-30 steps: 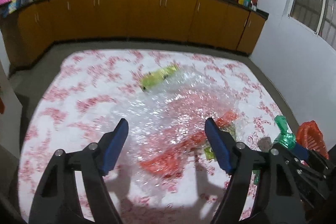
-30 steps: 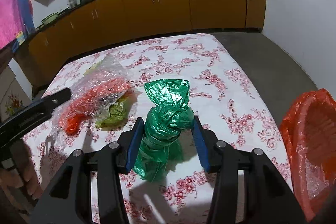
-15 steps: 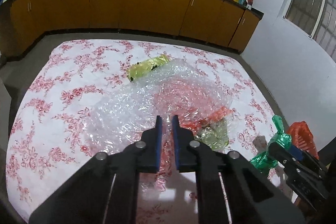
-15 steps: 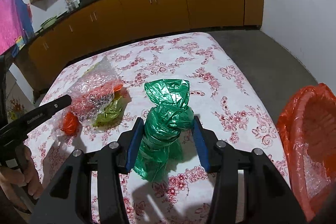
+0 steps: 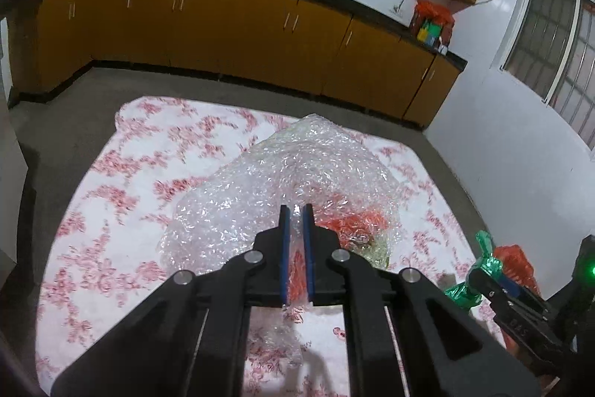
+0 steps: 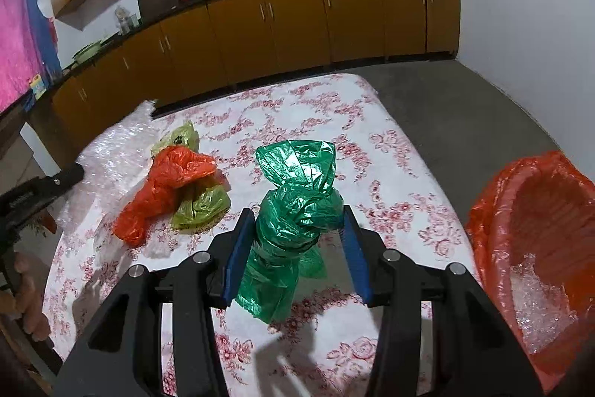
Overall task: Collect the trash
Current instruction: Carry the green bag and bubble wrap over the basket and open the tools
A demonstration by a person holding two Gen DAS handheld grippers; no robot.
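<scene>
My right gripper (image 6: 295,253) clamps the green bag (image 6: 293,207) nearest the orange-lined bin (image 6: 494,211) to its right, while my left gripper (image 5: 296,240) pinches the bubble wrap (image 5: 267,196) over the table (image 5: 122,229).

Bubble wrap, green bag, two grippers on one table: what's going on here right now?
A person is clearing trash off a floral-cloth table. The left gripper is shut on a sheet of bubble wrap. The right gripper holds a knotted green bag. An orange bag and a yellow-green one lie on the table. An orange-lined bin, bubble wrap already inside, stands at the right.
</scene>
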